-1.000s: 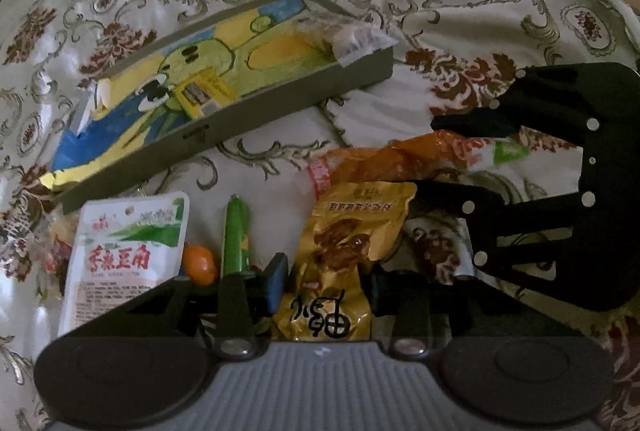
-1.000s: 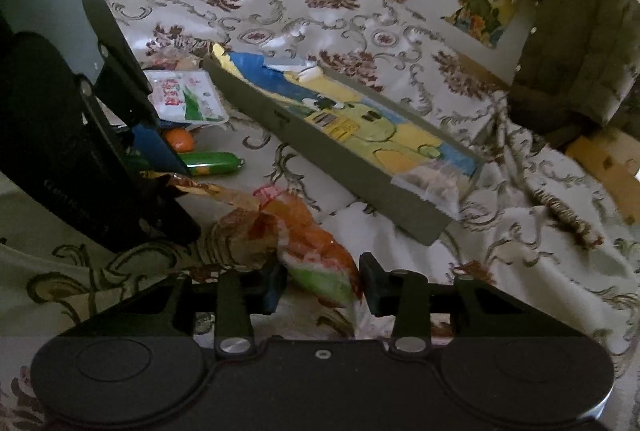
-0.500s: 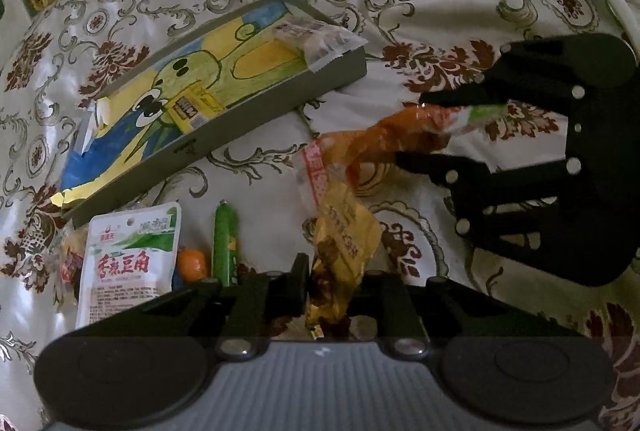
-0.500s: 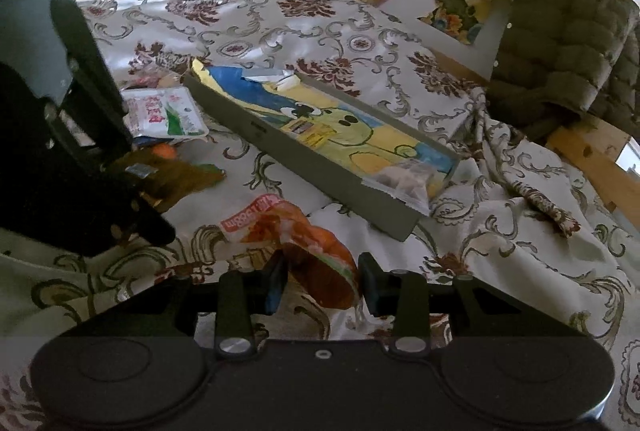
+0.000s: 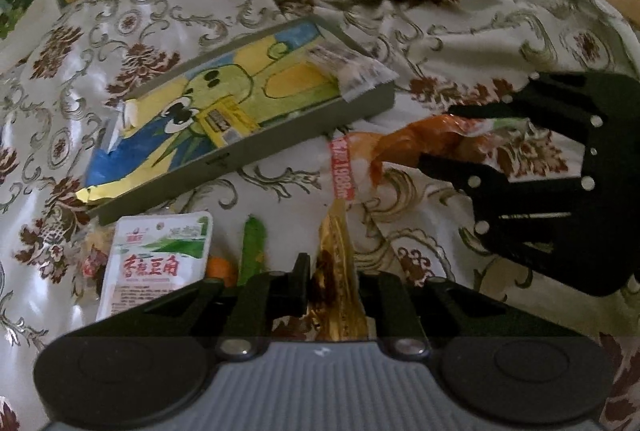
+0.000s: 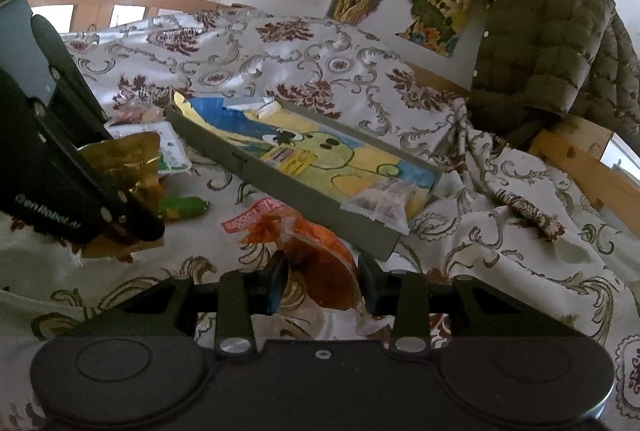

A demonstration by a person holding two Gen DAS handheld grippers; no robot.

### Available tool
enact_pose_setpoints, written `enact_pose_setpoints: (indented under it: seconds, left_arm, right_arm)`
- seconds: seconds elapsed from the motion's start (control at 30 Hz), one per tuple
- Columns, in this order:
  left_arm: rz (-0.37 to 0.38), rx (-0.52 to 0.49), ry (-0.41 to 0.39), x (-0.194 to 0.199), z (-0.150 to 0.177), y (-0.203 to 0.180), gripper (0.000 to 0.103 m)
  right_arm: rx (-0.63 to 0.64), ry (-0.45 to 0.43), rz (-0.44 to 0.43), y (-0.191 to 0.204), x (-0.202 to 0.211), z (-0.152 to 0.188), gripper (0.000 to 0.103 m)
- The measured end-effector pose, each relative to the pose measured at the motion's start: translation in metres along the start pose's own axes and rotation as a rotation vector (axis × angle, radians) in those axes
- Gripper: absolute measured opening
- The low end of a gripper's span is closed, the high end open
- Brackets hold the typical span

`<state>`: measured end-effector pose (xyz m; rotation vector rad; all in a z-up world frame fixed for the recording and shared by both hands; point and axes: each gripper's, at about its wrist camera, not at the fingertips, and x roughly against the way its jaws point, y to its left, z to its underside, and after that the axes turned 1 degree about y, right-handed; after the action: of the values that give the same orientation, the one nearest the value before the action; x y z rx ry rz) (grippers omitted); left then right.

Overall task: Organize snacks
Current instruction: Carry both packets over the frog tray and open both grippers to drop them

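Left gripper (image 5: 332, 283) now clamps the gold pouch (image 5: 336, 271), lifted since earlier. Only the right view shows a jacket (image 6: 540, 43). Right gripper (image 6: 320, 283) pinches the orange bag (image 6: 316, 243).

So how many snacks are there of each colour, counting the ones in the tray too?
Orange: 2, the orange packet and the orange ball
Gold: 1, the gold packet
Yellow: 1, the yellow packet in the tray
Green: 1, the green stick
White: 1, the white packet
Clear: 1, the clear packet in the tray
Total: 7

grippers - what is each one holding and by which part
The left gripper pinches the gold snack packet by its lower end. The right gripper grips the orange snack packet at one end.
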<state>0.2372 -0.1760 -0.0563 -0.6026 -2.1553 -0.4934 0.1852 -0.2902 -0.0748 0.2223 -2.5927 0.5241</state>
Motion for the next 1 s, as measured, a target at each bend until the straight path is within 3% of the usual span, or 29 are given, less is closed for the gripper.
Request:
enact_pose_setpoints:
  seconds: [0.47,1.0]
  left_arm:
    - [-0.011,0.145,-0.077,0.02,-0.018,0.022,0.016]
    - [-0.003,0.282,-0.151,0.028,-0.036,0.05,0.016]
  right_arm:
    - [-0.155,-0.047,0.002,-0.019,0.006,-0.01,0.04]
    - [-0.195,-0.086,0.009,-0.024,0.005,-0.015,0.04]
